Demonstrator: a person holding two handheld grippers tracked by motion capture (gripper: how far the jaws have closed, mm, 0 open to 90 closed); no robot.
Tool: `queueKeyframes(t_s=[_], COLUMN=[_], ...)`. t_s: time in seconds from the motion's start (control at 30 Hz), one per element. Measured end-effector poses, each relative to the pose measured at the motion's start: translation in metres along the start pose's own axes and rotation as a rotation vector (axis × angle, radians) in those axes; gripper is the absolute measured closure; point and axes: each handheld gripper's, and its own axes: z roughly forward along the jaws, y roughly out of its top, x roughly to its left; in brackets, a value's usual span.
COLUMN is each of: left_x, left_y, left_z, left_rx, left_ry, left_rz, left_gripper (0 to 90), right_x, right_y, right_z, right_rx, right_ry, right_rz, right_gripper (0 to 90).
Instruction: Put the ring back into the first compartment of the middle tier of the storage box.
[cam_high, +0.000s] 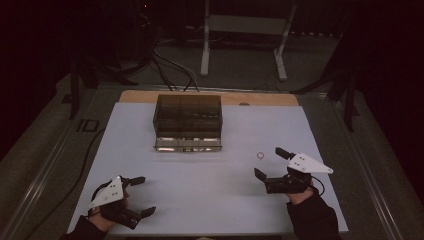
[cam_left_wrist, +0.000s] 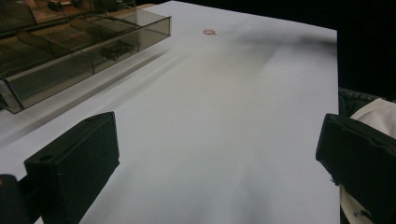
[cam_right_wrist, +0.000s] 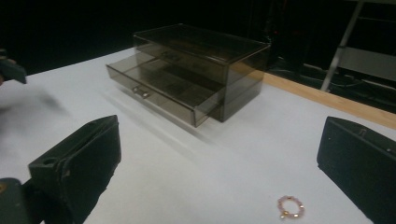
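- Your right tongs (cam_high: 272, 163) sit low over the right side of the table (cam_high: 200, 200), jaws wide apart, nothing between them.
- Bead ring (cam_high: 260, 155): small, pinkish, flat on the table just left of the far jaw of your right tongs. No contact with either jaw.
- In the right gripper view the bead ring (cam_right_wrist: 291, 207) lies between the two jaws but nearer the right-hand one, low in the picture, with bare table around it.
- Your left tongs (cam_high: 141, 196) are at the near left corner of the table, jaws also spread wide and empty. Well apart from the ring.
- In the left gripper view the bead ring (cam_left_wrist: 209, 31) shows far off across the table, small and slightly blurred.
- Drawer box (cam_high: 188, 122): smoky clear plastic, at the far middle of the table, upright, between the two tongs' sides and beyond both.
- Its lower drawer (cam_right_wrist: 159, 93) is pulled out toward you; it has a small knob on the front and dividers inside.
- The left gripper view shows small dark items in one compartment of the drawer box (cam_left_wrist: 70, 51); too dim to tell what they are.
- Ring is well apart from the box, on its near right side.
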Motion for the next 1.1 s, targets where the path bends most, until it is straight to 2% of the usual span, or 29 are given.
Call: queueKeyframes(t_s=[0.13,0.5,0.73,0.93,1.1], left_x=[0.0,0.0,0.0,0.0,0.0], left_y=[0.0,0.0,0.0,0.0,0.0], left_z=[0.0,0.0,0.001,0.001,0.0], left_rx=[0.002,0.001,0.002,0.002,0.001], left_ry=[-0.001,-0.002,-0.003,-0.002,0.0], left_rz=[-0.001,-0.004,-0.002,-0.004,-0.003], left_gripper=[0.9,0.9,0.9,1.0,1.0], right_x=[-0.006,-0.018,-0.026,-0.032,-0.041], right_y=[0.001,0.004,0.003,0.002,0.001], right_z=[0.002,0.009,0.016,0.025,0.036], right_rx=[0.003,0.006,0.03,0.062,0.078], right_ry=[-0.026,-0.063,-0.092,-0.124,-0.151], right_rz=[-0.001,0.004,0.025,0.013,0.053], right_gripper=[0.0,0.0,0.0,0.0,0.0])
